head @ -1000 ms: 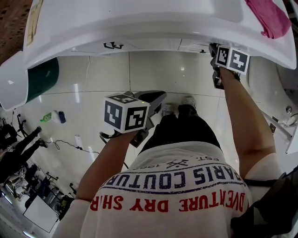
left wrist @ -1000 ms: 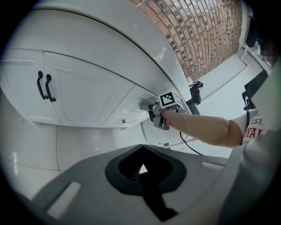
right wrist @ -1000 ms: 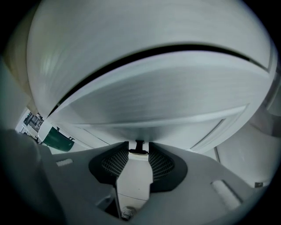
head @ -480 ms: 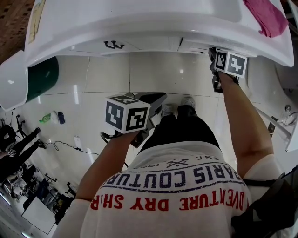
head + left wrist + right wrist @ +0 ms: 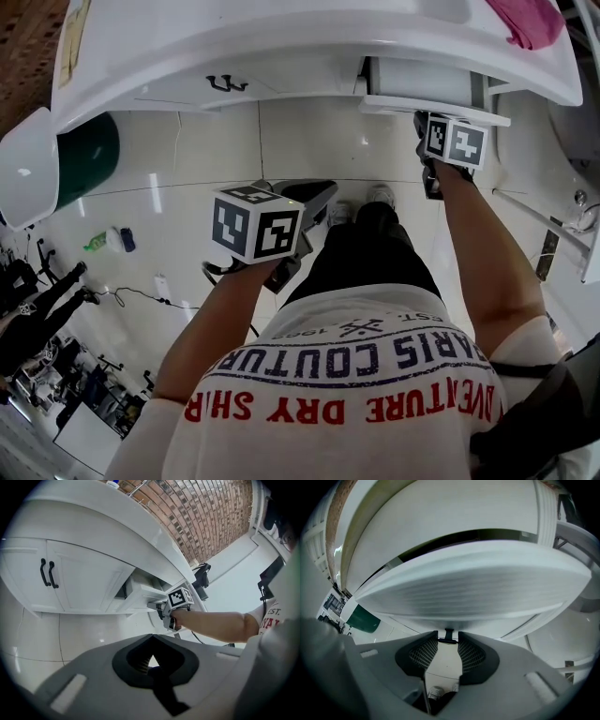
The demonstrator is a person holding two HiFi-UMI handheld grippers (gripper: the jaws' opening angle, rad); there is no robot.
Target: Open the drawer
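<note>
At the left, the left gripper (image 5: 314,195) hangs above the floor (image 5: 187,169), jaws closed on nothing, well apart from the drawer (image 5: 422,82). Further right, under the white tabletop (image 5: 281,37), the drawer stands partly pulled out. Its small black handle (image 5: 449,633) sits between the jaws of the right gripper (image 5: 448,641), which clamp it.

The drawer (image 5: 422,84) under the right end of the worktop (image 5: 281,37) is sliding out toward the person. Earlier its front lay flush with the cabinet; now it is standing clear and showing its pale side and open top. The right gripper (image 5: 424,120) is drawing back with it, away from the cabinet, its fingers (image 5: 425,651) closed on the small dark drawer handle (image 5: 448,633). In the head view, the pink cloth (image 5: 530,19) on the worktop is sitting closer to the upper edge.
</note>
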